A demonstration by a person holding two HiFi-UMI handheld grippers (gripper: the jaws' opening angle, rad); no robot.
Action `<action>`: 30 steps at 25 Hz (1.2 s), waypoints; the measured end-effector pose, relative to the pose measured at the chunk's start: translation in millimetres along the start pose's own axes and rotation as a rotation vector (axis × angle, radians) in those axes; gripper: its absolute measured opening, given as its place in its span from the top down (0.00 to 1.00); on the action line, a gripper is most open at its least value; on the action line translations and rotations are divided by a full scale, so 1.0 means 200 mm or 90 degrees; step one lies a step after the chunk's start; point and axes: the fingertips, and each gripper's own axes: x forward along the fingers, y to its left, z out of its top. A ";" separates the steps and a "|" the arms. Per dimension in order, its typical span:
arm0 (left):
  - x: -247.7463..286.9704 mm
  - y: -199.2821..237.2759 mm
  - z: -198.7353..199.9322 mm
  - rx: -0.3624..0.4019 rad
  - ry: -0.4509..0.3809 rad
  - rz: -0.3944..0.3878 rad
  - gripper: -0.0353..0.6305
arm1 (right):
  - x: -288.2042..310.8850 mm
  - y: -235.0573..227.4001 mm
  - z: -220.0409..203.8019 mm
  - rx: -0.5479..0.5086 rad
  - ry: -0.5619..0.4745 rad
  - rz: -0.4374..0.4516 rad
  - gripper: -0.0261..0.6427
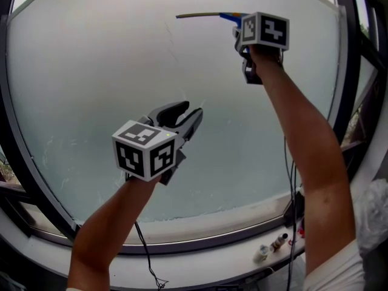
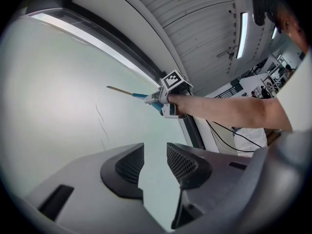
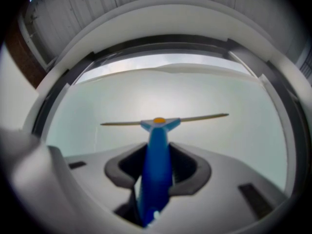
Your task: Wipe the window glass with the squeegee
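Observation:
The squeegee (image 3: 157,145) has a blue handle and a thin blade (image 1: 200,15) pressed flat against the upper part of the frosted window glass (image 1: 91,71). My right gripper (image 1: 245,38) is raised high at the top right and is shut on the blue handle. From the left gripper view the squeegee (image 2: 139,95) shows in profile against the glass (image 2: 58,96), held out from the right gripper (image 2: 163,99). My left gripper (image 1: 191,115) hovers lower, near the middle of the pane, open, with nothing between its jaws (image 2: 153,167).
A dark window frame (image 1: 348,53) runs around the glass, with a white sill (image 1: 200,247) below. Two small bottles (image 1: 271,247) lie on the sill at the lower right. A black cable (image 1: 145,253) hangs below the left arm. Thin water streaks (image 1: 173,44) run down the glass.

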 end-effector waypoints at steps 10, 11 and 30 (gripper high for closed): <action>-0.02 -0.05 -0.09 -0.013 0.015 -0.005 0.70 | -0.04 0.00 -0.14 -0.005 0.024 -0.003 0.73; -0.03 -0.05 -0.10 -0.016 0.017 -0.005 0.70 | -0.04 0.01 -0.15 -0.005 0.027 -0.003 0.73; -0.06 -0.05 -0.31 -0.063 0.045 -0.003 0.70 | -0.10 0.04 -0.42 -0.004 0.065 0.005 0.73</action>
